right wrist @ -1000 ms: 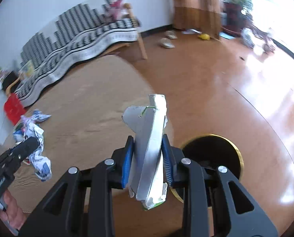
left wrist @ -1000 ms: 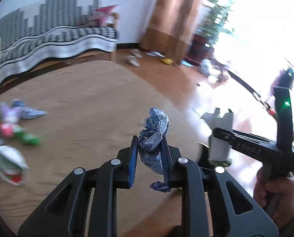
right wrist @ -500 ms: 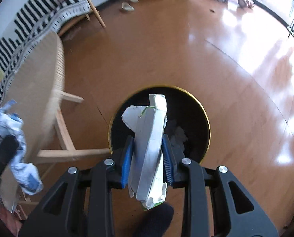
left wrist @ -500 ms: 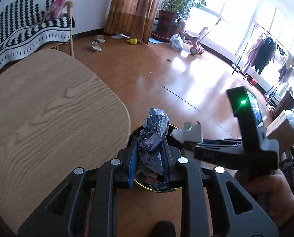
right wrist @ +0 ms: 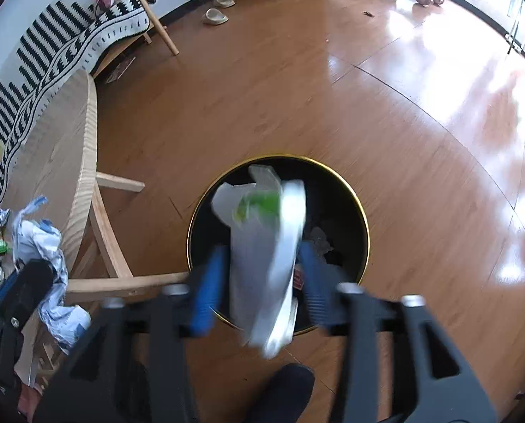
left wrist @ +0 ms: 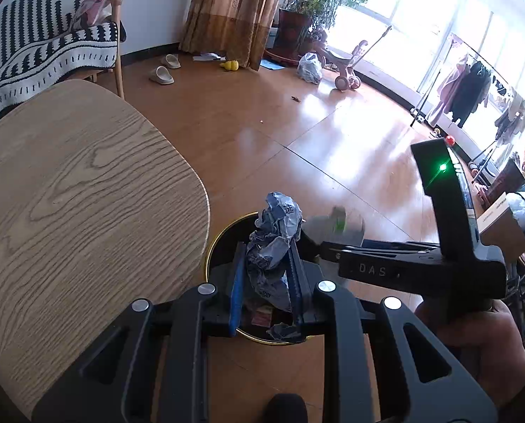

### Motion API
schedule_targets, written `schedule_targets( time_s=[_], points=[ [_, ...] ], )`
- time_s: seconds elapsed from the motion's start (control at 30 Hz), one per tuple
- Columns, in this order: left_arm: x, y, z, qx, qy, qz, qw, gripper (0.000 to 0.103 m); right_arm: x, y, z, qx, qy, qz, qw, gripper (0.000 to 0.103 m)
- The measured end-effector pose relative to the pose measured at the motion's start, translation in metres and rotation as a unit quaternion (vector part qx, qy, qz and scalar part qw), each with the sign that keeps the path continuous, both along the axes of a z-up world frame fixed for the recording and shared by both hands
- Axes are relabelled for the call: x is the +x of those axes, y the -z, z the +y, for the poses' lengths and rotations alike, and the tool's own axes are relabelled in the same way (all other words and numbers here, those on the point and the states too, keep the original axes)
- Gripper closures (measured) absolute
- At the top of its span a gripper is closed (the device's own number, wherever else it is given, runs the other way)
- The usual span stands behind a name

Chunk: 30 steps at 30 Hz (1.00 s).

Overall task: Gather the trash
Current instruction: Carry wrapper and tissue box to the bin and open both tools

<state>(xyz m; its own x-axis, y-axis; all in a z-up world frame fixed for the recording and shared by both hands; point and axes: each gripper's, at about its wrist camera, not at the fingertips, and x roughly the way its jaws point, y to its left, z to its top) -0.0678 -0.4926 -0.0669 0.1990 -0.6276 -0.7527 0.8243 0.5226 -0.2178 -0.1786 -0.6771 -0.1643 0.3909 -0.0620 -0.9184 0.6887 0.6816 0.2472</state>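
The letters "DAS" are showing in pale print on the black side of the right tongs (left wrist: 336, 243), seen from the left wrist camera, and one printed character is showing on the crumpled silver-blue foil wrapper (left wrist: 275, 246), though it is too small to read with confidence. The left tongs (left wrist: 266, 282) are pinching that wrapper between their blue pads, holding it above the round black bin with a gold rim (right wrist: 363, 218). The right tongs (right wrist: 262, 275) are standing wide apart in their own view, and the flattened white carton with a green mark (right wrist: 266, 246) is sitting loose between the pads (blurred, so contact cannot be told), directly over the bin's mouth. The bin is standing on a glossy orange-brown wooden floor (right wrist: 386, 98), just beside the rounded pale oak tabletop (left wrist: 72, 197). A black-and-white striped sofa throw (left wrist: 43, 53), brown curtains (left wrist: 234, 10) and bright windows are lining the room
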Motion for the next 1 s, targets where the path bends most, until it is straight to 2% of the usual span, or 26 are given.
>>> schedule_targets(
  time_s=[0.17,0.43,0.47,0.57,0.77,0.83,0.9,1.0],
  points=[
    [0.001,0.005,-0.005,0.002,0.004,0.004,1.0000,0.082,-0.008,-0.007,-0.006,-0.007,0.023,-0.013,1.000,0.035],
    [0.001,0.019,-0.022,-0.006,0.026,0.023,0.9994,0.081,-0.023,-0.022,-0.020,-0.016,0.061,-0.035,0.997,0.028],
    [0.002,0.021,-0.026,-0.007,0.029,0.026,0.9992,0.078,-0.026,-0.024,-0.021,-0.019,0.066,-0.038,0.997,0.027],
    [0.003,0.024,-0.032,-0.014,0.026,0.027,0.9992,0.041,-0.032,-0.031,-0.024,-0.025,0.078,-0.047,0.996,0.026],
    [0.007,0.025,-0.030,-0.015,0.019,0.034,0.9991,0.041,-0.036,-0.040,-0.021,-0.035,0.076,-0.054,0.995,0.026],
    [0.009,0.020,-0.025,-0.016,0.019,0.032,0.9992,0.038,-0.034,-0.040,-0.018,-0.038,0.071,-0.051,0.995,0.026],
    [0.010,0.013,-0.016,-0.019,0.016,0.028,0.9993,0.028,-0.029,-0.042,-0.015,-0.037,0.067,-0.053,0.996,0.026],
    [0.016,-0.001,0.008,-0.025,0.008,0.019,0.9995,0.019,-0.016,-0.051,-0.003,-0.042,0.054,-0.057,0.996,0.025]
  ],
)
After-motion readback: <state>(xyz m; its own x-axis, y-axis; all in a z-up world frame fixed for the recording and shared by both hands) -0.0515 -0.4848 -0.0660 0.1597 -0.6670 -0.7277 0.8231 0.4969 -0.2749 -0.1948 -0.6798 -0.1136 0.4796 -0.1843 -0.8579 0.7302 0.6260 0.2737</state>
